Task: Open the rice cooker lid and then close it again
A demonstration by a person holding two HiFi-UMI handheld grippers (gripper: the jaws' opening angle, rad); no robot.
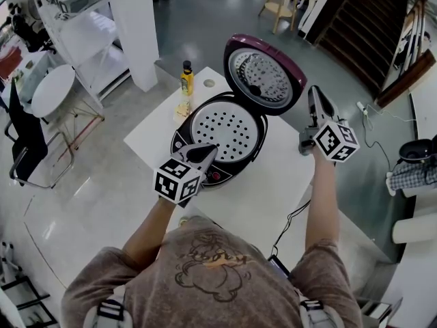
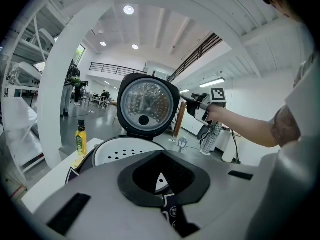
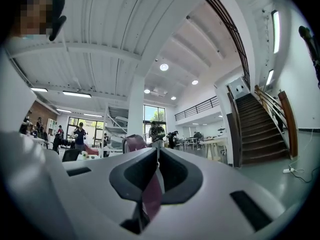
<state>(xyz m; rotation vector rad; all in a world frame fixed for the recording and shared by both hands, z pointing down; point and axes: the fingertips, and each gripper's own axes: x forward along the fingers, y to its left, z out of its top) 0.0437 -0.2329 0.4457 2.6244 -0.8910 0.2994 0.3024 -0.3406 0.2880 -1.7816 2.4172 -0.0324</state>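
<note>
The rice cooker [image 1: 183, 139] stands on the white table [image 1: 273, 183] with its maroon lid [image 1: 263, 74] swung up and open. A perforated white tray [image 1: 227, 126] shows inside the pot. My left gripper [image 1: 209, 149] is shut and points at the cooker's front edge, just above the control panel. In the left gripper view the lid [image 2: 146, 104] stands upright beyond the left gripper [image 2: 162, 152]. My right gripper [image 1: 314, 91] is shut with nothing in it. It is held beside the lid's right rim, close to it. In the right gripper view the lid's maroon edge [image 3: 131, 143] shows just left of the right gripper [image 3: 157, 152].
A yellow oil bottle [image 1: 186, 78] stands on the table's far left, behind the cooker. A white pillar [image 1: 136, 26] rises beyond the table. A power cord [image 1: 291, 220] hangs off the table's near right edge. A round white stool [image 1: 52, 90] is at the left.
</note>
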